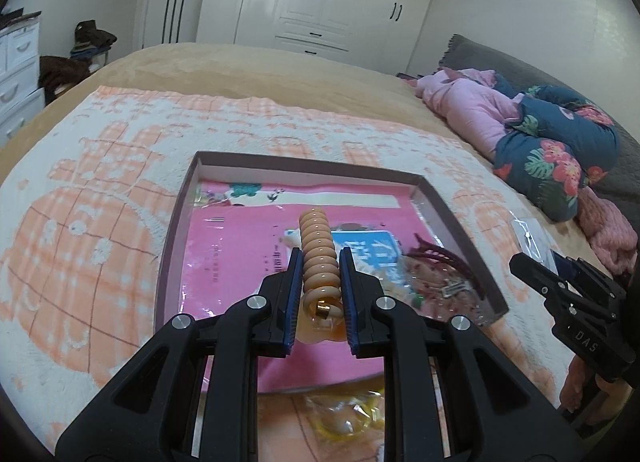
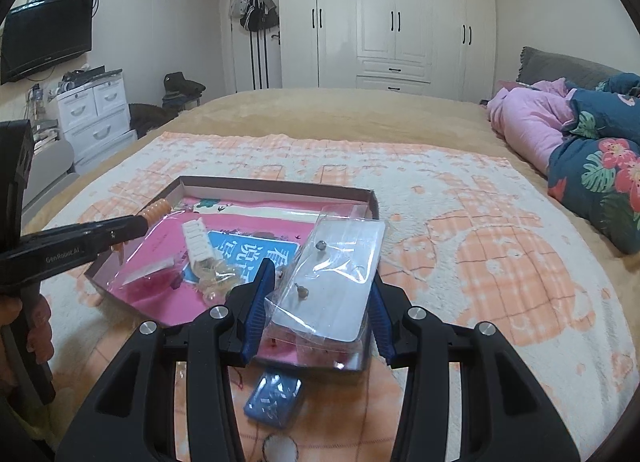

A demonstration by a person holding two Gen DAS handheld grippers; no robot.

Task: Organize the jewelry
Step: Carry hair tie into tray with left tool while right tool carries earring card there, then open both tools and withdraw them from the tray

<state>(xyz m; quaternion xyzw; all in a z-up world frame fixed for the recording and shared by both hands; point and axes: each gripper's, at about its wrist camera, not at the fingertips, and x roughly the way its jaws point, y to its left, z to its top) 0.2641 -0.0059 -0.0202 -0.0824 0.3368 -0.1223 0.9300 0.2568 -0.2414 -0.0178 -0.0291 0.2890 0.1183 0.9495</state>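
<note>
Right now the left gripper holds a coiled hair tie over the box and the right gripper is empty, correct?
Not quite. The right gripper is not empty: in the right wrist view its jaws are closed on a clear packet with small studs inside. The rest is right: the left gripper holds the coiled hair tie over the box.

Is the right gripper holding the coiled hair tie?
No, the right gripper holds a clear packet of earrings; the coiled hair tie sits between the left gripper's jaws.
</note>
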